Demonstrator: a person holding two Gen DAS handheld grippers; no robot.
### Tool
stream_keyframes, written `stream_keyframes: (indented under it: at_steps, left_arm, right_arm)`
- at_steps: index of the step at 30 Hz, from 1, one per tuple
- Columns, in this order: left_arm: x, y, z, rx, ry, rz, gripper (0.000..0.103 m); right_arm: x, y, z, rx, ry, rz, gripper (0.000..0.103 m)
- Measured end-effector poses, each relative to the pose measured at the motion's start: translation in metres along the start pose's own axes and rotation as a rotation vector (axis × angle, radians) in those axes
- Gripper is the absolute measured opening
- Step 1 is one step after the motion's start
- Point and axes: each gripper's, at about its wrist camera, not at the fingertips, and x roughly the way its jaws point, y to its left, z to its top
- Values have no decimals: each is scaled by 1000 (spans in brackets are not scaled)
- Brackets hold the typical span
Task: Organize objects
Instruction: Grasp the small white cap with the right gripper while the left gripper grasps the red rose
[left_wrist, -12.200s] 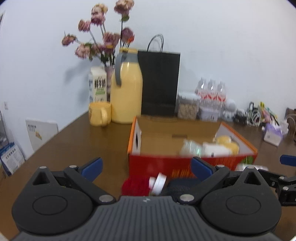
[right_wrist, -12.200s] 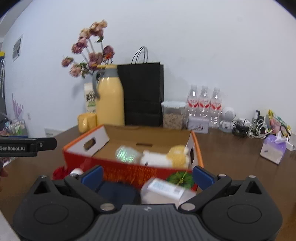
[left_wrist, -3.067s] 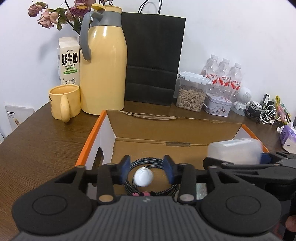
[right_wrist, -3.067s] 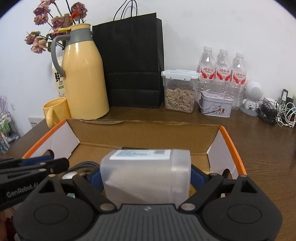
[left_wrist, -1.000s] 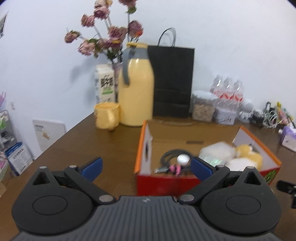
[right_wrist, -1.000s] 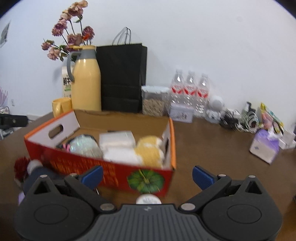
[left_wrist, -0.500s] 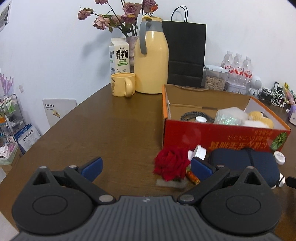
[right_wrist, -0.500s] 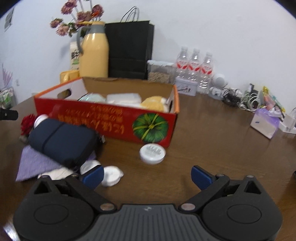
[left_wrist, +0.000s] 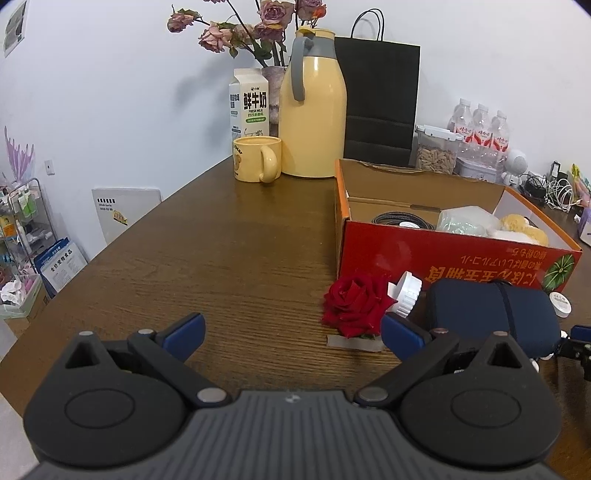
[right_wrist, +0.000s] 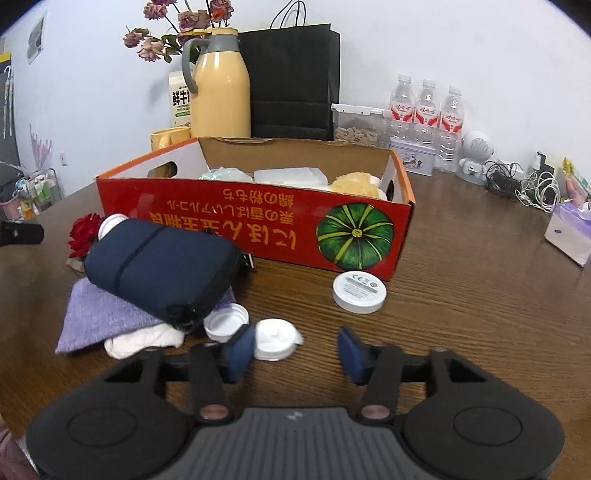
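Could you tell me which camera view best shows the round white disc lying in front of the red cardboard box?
The right wrist view: the round white disc lies whole and unobstructed there, printed markings visible. The left wrist view catches it only small near the right edge, beside the dark blue pouch.

Even, soft indoor light fills both wrist views, bright on the white wall (left_wrist: 110, 92) and without harsh glare. The dried flowers (left_wrist: 255, 29) cast a faint grey shadow on the wall to their left. A dull sheen lies on the wooden table (left_wrist: 221, 236) in front of the yellow thermos (left_wrist: 314, 122). Both frames are sharp; fisheye distortion bows the table's edges and darkens the corners.
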Motion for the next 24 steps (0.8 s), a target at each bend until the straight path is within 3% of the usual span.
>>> stream_keyframes:
  at_steps: [3,16,24]
  left_arm:
    - [2,0,0,-3,4,0,103]
    - [34,-3,3,-49,47,-31,103]
    - [65,-3,14,-90,76,-96,103]
  right_arm:
    - [0,2,-1,-5,-13,20,27]
    - [-1,2,-5,15,-54,-28,25]
    - [-2,2,-7,23,-63,-90,25]
